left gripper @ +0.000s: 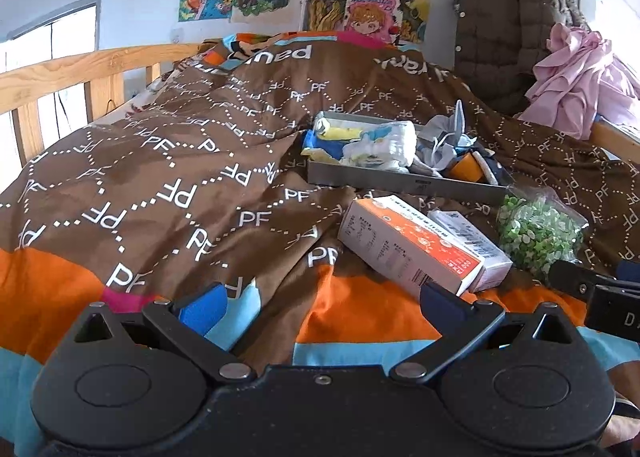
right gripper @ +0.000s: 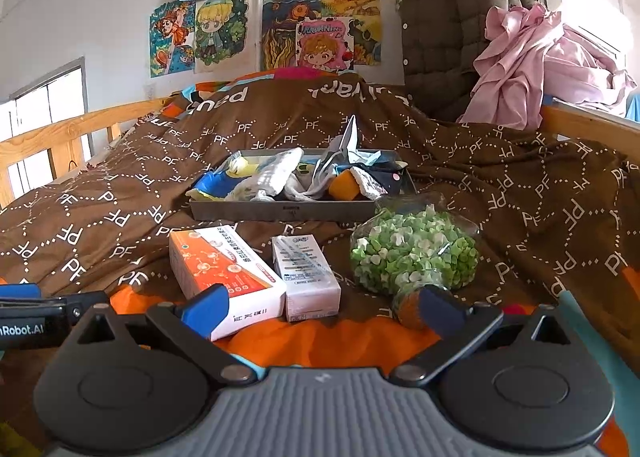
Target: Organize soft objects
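A grey metal tray (left gripper: 404,180) (right gripper: 280,211) sits on the brown bedspread, filled with several soft cloth items: a white folded cloth (left gripper: 384,149) (right gripper: 276,175), blue and yellow pieces, grey fabric and an orange block (right gripper: 343,185). My left gripper (left gripper: 324,303) is open and empty, low over the orange band of the bedspread, well short of the tray. My right gripper (right gripper: 324,307) is open and empty, just before the boxes and the jar.
An orange-white box (left gripper: 408,245) (right gripper: 220,269) and a smaller white box (right gripper: 306,277) (left gripper: 472,245) lie before the tray. A clear jar of green paper stars (right gripper: 416,257) (left gripper: 536,229) lies at the right. Wooden bed rail (left gripper: 68,73) left; jacket (right gripper: 448,33) and pink cloth (right gripper: 520,65) behind.
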A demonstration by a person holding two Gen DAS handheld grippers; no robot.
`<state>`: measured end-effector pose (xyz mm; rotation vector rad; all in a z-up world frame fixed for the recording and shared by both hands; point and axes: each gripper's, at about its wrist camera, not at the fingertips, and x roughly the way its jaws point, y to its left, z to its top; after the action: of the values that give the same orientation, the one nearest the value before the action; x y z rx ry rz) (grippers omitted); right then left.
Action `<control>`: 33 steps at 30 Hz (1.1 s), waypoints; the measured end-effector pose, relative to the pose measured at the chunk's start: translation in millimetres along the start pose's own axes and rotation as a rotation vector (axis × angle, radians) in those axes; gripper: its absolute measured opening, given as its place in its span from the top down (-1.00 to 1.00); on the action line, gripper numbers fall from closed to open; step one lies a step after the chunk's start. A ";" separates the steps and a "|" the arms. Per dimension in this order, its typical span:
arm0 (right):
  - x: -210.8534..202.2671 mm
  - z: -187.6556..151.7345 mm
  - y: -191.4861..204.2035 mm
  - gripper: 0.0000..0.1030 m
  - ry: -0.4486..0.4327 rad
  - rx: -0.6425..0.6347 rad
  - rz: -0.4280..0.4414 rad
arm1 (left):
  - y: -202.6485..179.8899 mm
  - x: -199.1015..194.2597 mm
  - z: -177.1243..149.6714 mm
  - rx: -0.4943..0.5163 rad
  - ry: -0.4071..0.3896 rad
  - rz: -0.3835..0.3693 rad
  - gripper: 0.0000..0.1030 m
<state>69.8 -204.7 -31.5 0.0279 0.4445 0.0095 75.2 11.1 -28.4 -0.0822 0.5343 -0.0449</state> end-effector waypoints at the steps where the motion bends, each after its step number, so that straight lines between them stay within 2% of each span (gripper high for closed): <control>1: 0.4 0.1 0.1 -1.00 0.003 0.001 -0.003 | 0.2 -0.4 -0.3 -0.001 -0.003 -0.009 -0.98; 33: 2.6 -0.7 -0.7 -1.00 0.012 0.011 0.014 | 0.5 0.6 -1.4 -0.015 -0.003 -0.006 -0.98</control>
<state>71.9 -205.3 -33.3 0.0423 0.4566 0.0213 75.0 11.5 -30.0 -0.0986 0.5314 -0.0462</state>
